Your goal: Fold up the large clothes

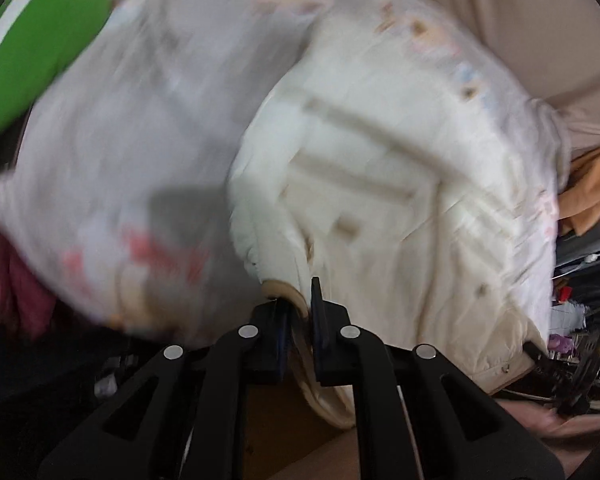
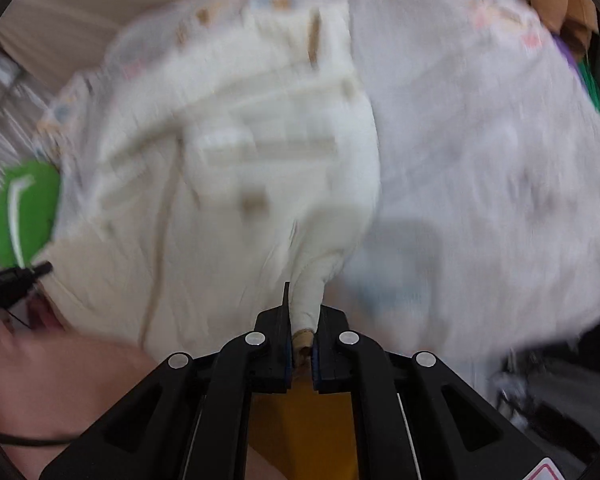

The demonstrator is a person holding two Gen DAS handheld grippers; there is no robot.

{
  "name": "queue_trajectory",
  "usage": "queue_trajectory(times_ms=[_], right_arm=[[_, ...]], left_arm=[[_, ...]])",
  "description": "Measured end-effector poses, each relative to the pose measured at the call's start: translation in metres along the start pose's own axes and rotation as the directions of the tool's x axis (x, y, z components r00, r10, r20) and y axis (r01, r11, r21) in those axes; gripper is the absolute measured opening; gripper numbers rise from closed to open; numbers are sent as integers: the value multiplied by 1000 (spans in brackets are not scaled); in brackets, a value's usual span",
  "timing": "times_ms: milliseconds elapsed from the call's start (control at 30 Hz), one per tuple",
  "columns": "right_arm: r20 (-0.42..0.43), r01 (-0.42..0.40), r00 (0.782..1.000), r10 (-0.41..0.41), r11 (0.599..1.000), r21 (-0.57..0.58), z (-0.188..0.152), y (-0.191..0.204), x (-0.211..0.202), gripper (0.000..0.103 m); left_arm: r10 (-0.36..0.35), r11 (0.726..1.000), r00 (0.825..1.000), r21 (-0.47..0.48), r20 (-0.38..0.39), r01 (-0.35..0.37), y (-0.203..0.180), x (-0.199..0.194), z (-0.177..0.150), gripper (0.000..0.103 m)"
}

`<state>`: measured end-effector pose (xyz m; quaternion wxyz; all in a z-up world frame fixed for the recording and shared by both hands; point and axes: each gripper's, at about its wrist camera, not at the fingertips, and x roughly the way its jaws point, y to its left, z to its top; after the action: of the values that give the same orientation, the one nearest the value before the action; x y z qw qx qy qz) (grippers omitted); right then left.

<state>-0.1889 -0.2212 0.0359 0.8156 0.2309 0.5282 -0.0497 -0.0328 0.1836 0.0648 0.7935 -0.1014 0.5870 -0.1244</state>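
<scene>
Between both tongs' jaws, the cream garment (image 1: 372, 184) is pinched.

Cream jacket (image 1: 380, 184): soft matt cloth, creased, tan trim. Printed sheet (image 1: 112, 152) at nine o'clock: thin matt fabric. Left gripper (image 1: 300, 320): matt black plastic, bright metal rivets. Green object (image 1: 40, 52) at ten o'clock: smooth finish.

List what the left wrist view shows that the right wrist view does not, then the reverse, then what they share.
Left wrist only: dark red fabric at the left edge, orange cloth at the right.

Right wrist only: a yellow surface beneath the fingers.

Both: each gripper, left gripper and right gripper, shut on the cream garment, which lies on a pale printed sheet; a green object is nearby.
</scene>
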Motion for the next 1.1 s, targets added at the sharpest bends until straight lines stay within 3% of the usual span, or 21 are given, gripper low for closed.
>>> queue_trajectory(times_ms=[100,167,233,300,400,533,600,633,667,700,733,767,833,867,933,1000,1100], right_arm=[[146,-78,986,84,996,-47,65,20,-10,5],[238,-72,967,87,995,-69,109,31,-10,5],[322,-87,942,95,995,-40,153,30,-5,5],[377,-82,924,66,996,25,187,17,4,8],[402,-105,915,35,982,156,231,-12,34,11],[419,-157,907,46,959,235,251,-30,54,21],[488,-177,872,46,958,225,244,-30,41,35],[534,-160,845,21,963,215,241,-29,30,50],[568,-154,823,11,967,204,237,-29,19,59],[592,-142,806,-3,970,198,232,-30,9,59],[593,-128,805,-17,971,201,229,-32,3,59],[574,-101,818,-36,974,204,223,-33,0,59],[524,-10,847,-88,984,180,205,-32,4,61],[495,55,860,-126,986,157,194,-31,10,64],[422,167,885,-195,981,104,170,-29,33,67],[333,231,912,-238,971,63,149,-30,63,67],[238,235,942,-238,971,40,130,-35,99,67]], left_arm=[[-76,992,988,110,133,61,-41,-15,62,7],[-76,984,963,173,259,31,-64,-23,106,7],[-57,985,931,171,359,-6,-71,-21,147,8],[-25,989,919,145,393,-35,-73,-4,185,8],[65,994,930,56,361,-91,-67,46,241,11],[82,996,944,11,320,-90,-50,89,267,19],[50,999,945,-24,323,-45,-37,88,266,21],[40,999,937,-36,347,-29,-33,82,265,21],[48,999,926,-41,374,-35,-30,77,264,29],[64,998,909,-41,412,-52,-27,66,260,35],[62,998,895,-33,442,-53,-23,55,255,44],[58,998,881,-26,470,-52,-17,45,248,53],[80,997,885,-16,458,-82,-10,44,239,62],[85,996,901,-1,426,-93,-7,52,233,62],[75,996,948,29,310,-89,5,81,208,62],[67,997,978,18,198,-72,18,111,181,62],[46,998,989,-52,138,-39,33,139,147,62]])
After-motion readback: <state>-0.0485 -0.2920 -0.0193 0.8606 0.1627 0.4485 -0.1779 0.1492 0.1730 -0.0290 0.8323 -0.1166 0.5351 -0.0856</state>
